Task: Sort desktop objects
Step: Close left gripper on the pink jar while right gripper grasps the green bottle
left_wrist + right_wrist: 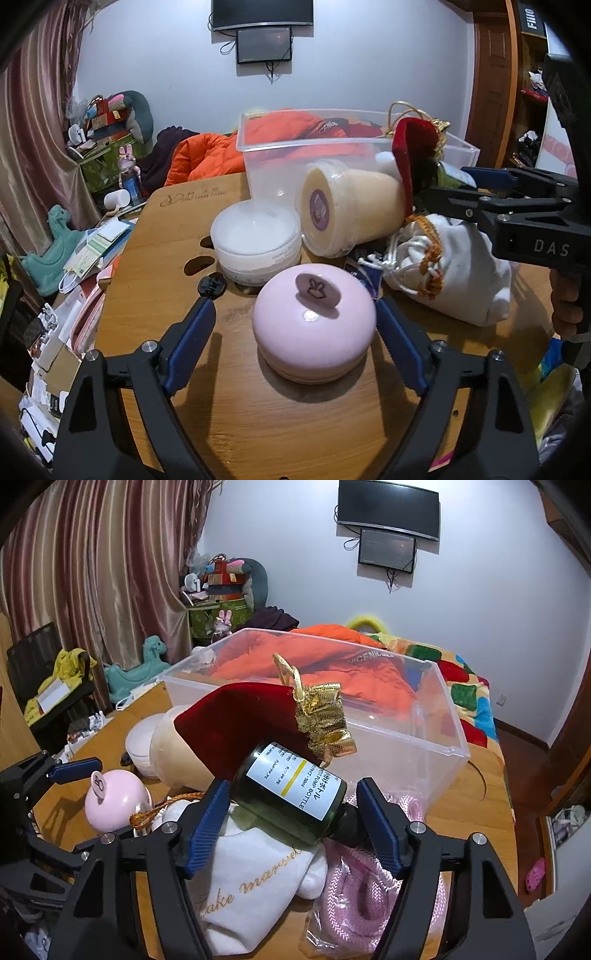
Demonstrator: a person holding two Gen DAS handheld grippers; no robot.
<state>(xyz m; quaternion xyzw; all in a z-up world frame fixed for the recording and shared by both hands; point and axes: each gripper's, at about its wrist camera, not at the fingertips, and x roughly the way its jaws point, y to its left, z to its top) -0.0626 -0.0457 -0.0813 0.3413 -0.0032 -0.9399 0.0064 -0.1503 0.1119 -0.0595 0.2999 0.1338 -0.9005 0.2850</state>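
Observation:
A round pink case [314, 325] with a bunny tab sits on the wooden desk between the fingers of my open left gripper [295, 306]; the right finger [399, 343] is close to its side, the left stands apart. It also shows in the right wrist view [114, 801]. My right gripper [291, 797] has its fingers around a dark green pump bottle [291, 797] with a white label, lying tilted over a white pouch [255, 878]. A red velvet pouch [240, 720] with a gold bow covers the bottle's far end. The clear plastic bin [424, 738] stands behind.
A cream tub [351, 206] lies on its side against the bin, next to a white lidded jar [255, 240]. A pink rope in a plastic bag [369, 897] lies right of the white pouch. Papers and clutter crowd the desk's left edge [92, 266]. A bed lies beyond.

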